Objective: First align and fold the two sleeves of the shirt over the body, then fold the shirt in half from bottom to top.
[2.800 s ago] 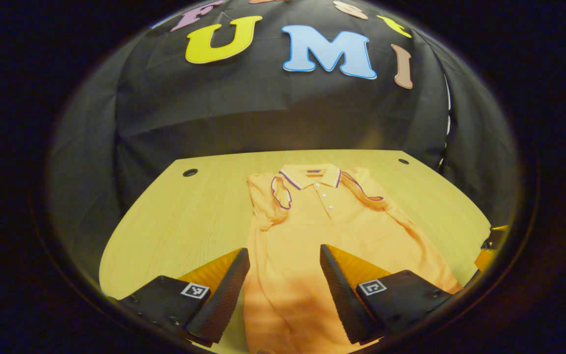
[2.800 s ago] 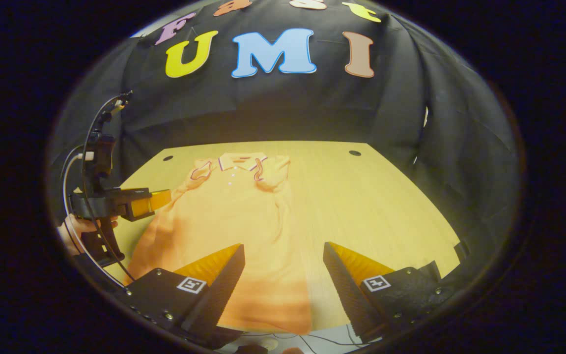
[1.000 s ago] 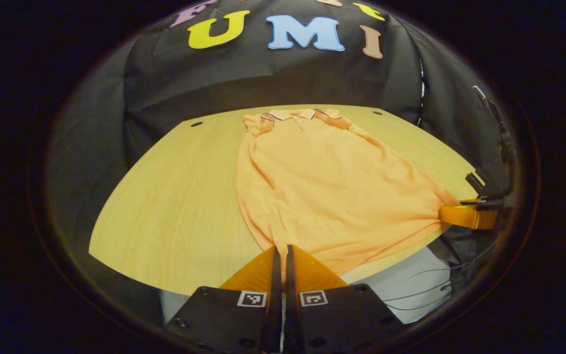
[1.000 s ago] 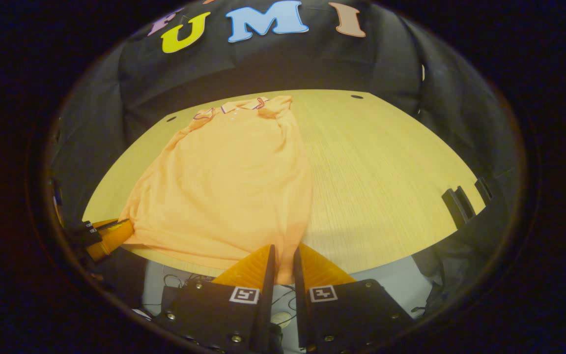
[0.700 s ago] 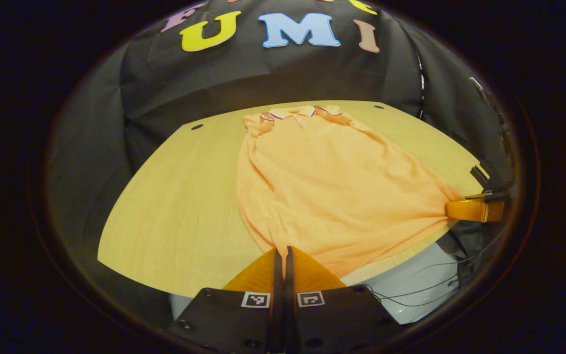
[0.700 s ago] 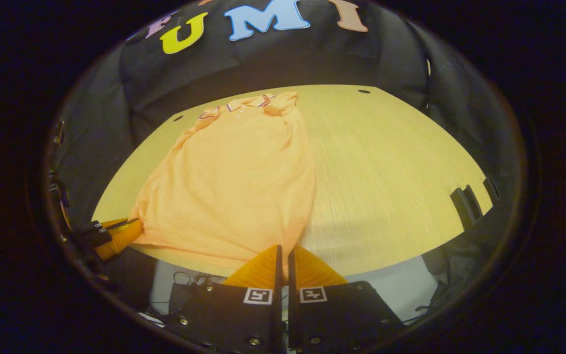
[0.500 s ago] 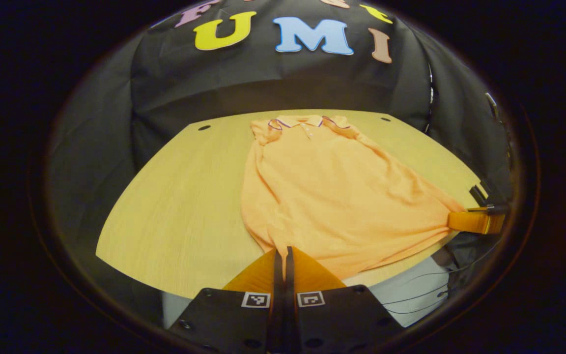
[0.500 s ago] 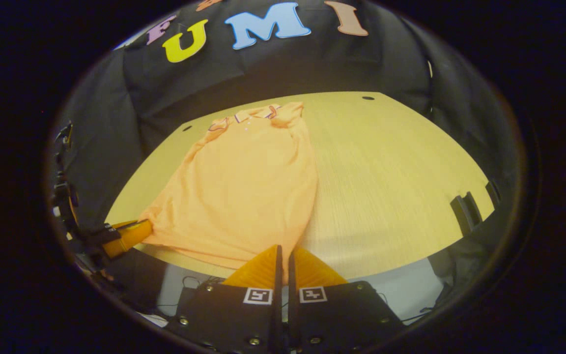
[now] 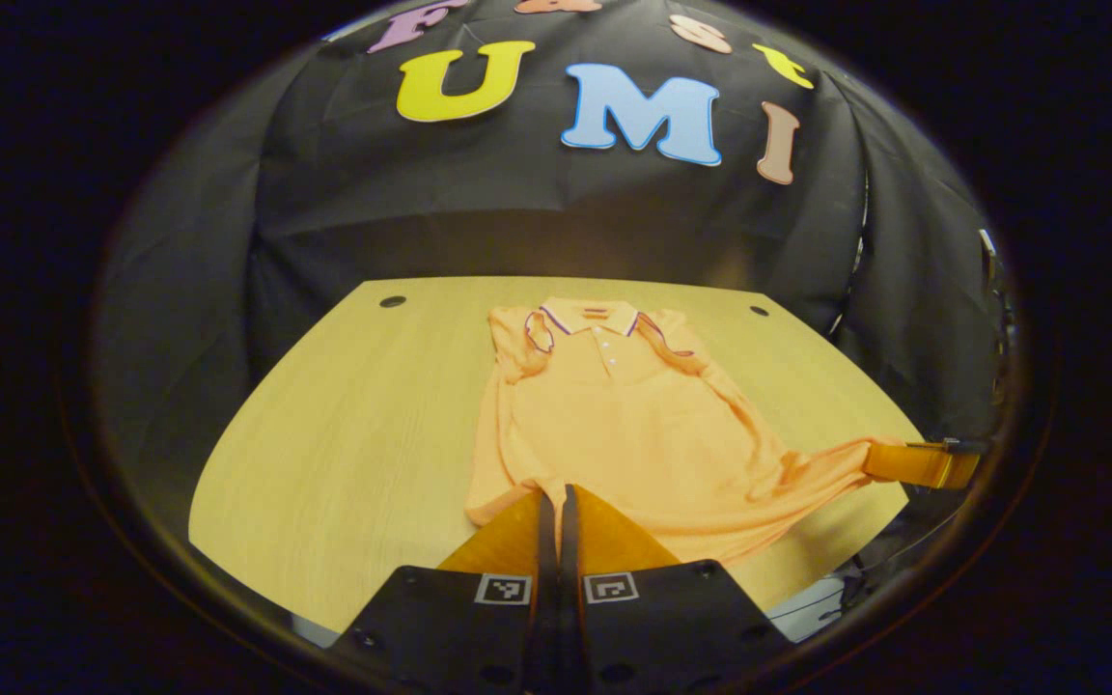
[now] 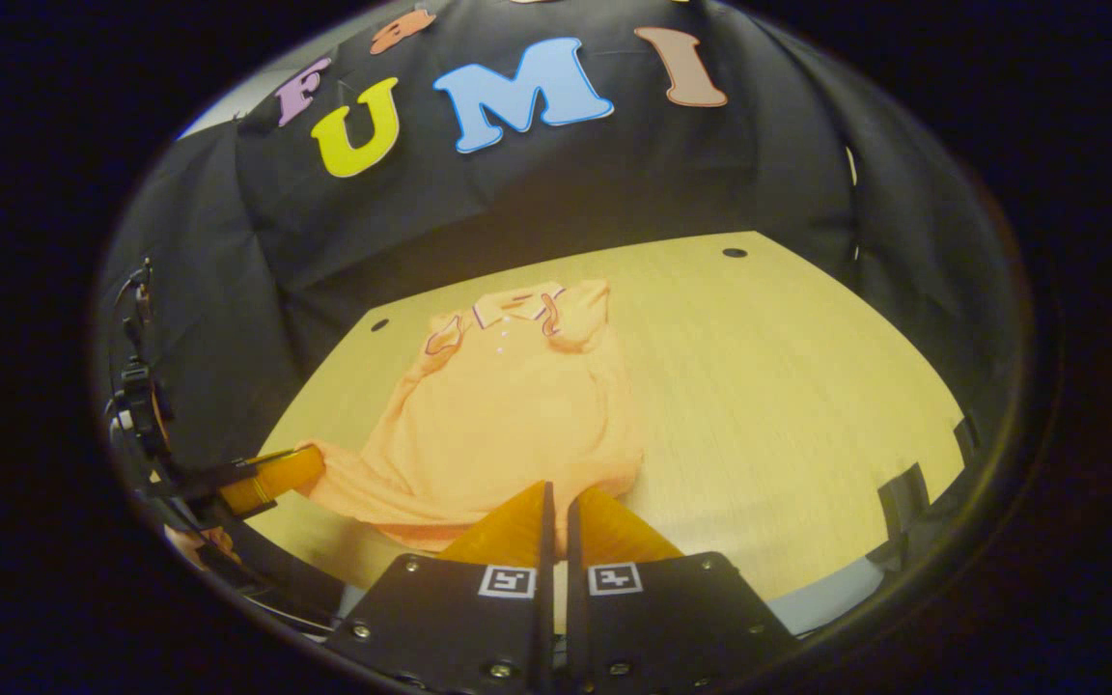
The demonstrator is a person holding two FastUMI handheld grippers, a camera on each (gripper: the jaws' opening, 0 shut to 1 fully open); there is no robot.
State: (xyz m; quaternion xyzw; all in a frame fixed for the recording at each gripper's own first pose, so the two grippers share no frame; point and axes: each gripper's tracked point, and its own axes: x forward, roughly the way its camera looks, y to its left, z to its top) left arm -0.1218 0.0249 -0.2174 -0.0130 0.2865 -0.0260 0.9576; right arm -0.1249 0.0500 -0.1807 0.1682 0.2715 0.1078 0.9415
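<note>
Two grippers were each clamped on a bottom corner of the shirt [image 9: 614, 425]. Left gripper [image 9: 553, 502] had its jaws pressed together on the hem's left corner; right gripper [image 10: 556, 502] likewise pinched the right corner, with cloth caught between the fingers. In the left gripper view the right gripper [image 9: 923, 463] showed far off, hem stretched toward it. Hem was lifted off the desk [image 9: 344, 434] and bunched toward the collar [image 9: 590, 319]; the collar end lay flat near the desk's far edge, both sleeves [image 9: 527, 343] turned in over the body.

Handling, as judged: thin knit, light, limp, no stiffness. It sagged and rippled between the two holds. Corners were the right hold. Even tension needed, or the middle droops and creases. Sleeves could slip loose if dragged.
</note>
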